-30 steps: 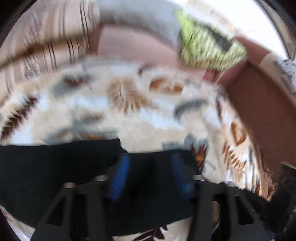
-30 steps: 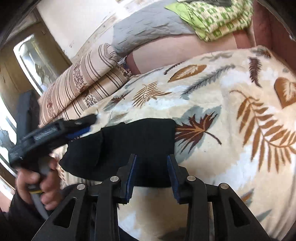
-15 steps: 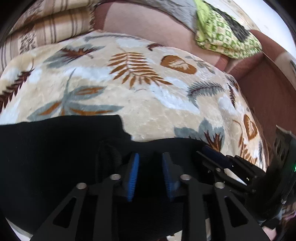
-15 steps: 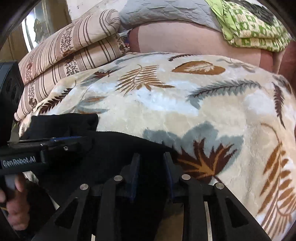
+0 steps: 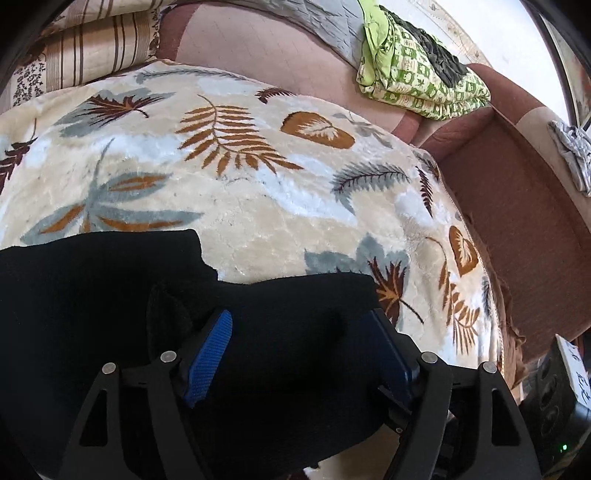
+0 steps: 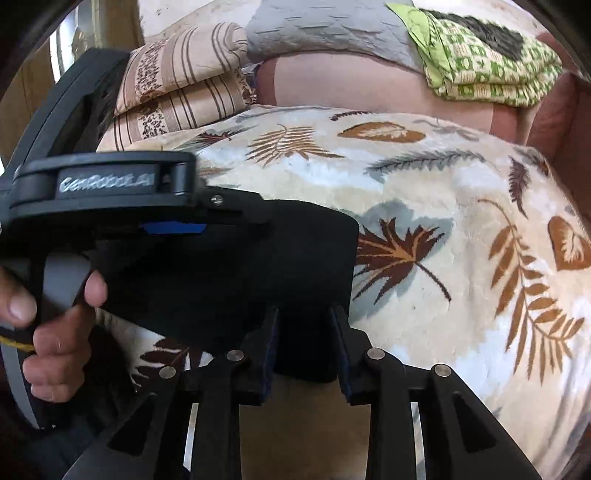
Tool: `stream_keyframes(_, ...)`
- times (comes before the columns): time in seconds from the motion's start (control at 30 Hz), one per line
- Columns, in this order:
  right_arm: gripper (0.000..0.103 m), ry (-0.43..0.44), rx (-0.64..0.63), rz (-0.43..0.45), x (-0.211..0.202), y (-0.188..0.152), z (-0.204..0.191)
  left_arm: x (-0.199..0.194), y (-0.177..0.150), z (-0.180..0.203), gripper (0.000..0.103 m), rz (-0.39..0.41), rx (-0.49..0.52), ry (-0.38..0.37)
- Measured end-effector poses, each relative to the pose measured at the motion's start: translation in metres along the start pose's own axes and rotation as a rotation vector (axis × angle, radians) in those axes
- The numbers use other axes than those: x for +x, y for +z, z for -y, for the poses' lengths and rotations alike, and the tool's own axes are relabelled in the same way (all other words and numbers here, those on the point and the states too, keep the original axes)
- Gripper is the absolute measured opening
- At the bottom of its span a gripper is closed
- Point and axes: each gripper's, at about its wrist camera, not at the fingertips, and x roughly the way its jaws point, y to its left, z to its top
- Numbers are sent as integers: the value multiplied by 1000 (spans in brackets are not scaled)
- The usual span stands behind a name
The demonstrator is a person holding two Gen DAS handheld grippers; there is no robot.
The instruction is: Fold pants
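Observation:
The black pants [image 5: 92,295] lie folded on a leaf-patterned blanket [image 5: 240,192]. In the left wrist view my left gripper [image 5: 303,350] is open, its blue pads wide apart over the dark cloth. In the right wrist view the pants [image 6: 258,266] end in a straight folded edge at the right. My right gripper [image 6: 304,347] is open, its jaws set either side of the near edge of the cloth. The left gripper's body [image 6: 110,192], held by a hand, lies over the pants at the left.
Striped pillows [image 6: 177,81] lie at the back left. A green patterned cloth pile [image 5: 417,70] sits on the brown sofa back [image 5: 517,192]. A grey cover [image 6: 325,29] lies behind the blanket. A black device [image 5: 557,406] stands at the lower right.
Both grippers have opened; the left one's jaws went from nearly closed to wide apart. The left gripper has moved in over the pants, closer to the right gripper.

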Motion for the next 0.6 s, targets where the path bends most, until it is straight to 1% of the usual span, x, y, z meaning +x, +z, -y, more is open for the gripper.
stream_keyframes(0.03,32,3,6,4,0,-1,2,-1,0,0,71,5,-3,0)
stream_keyframes(0.07,34,-3,9,8,0,-1,2,-9,-1,-1,64,27,-13,6)
stream_keyframes(0.1,41,-12,16,9,-1,-2,3,-18,-2,-2,61,44,-18,19)
stream_keyframes(0.13,44,-8,35,11,0,-2,7,-33,-4,-4,61,74,-30,6)
stream_keyframes(0.17,45,3,59,19,-1,-2,11,-56,-9,-8,63,118,-52,-1)
stream_keyframes(0.23,45,12,94,54,-10,-3,15,-93,-20,-18,67,161,-71,17)
stream_keyframes(0.27,45,5,93,82,-15,-3,14,-117,-28,-27,71,180,-76,21)
stream_keyframes(0.33,47,-5,87,156,-30,-2,12,-155,-47,-53,76,222,-99,27)
stream_keyframes(0.37,49,-4,89,174,-33,-2,13,-175,-60,-71,79,249,-127,43)
stream_keyframes(0.4,51,-4,89,190,-36,-2,13,-192,-73,-91,82,274,-169,59)
stream_keyframes(0.43,54,-10,90,197,-37,-3,13,-205,-86,-109,82,293,-216,67)
stream_keyframes(0.47,54,-17,93,192,-36,-2,13,-216,-103,-136,82,308,-301,70)
stream_keyframes(0.53,55,-14,101,165,-30,-2,14,-221,-124,-173,80,313,-433,38)
stream_keyframes(0.57,55,-14,104,157,-28,-2,14,-221,-134,-195,80,313,-522,11)
stream_keyframes(0.6,55,-13,104,152,-26,-2,13,-221,-141,-208,80,325,-581,-12)
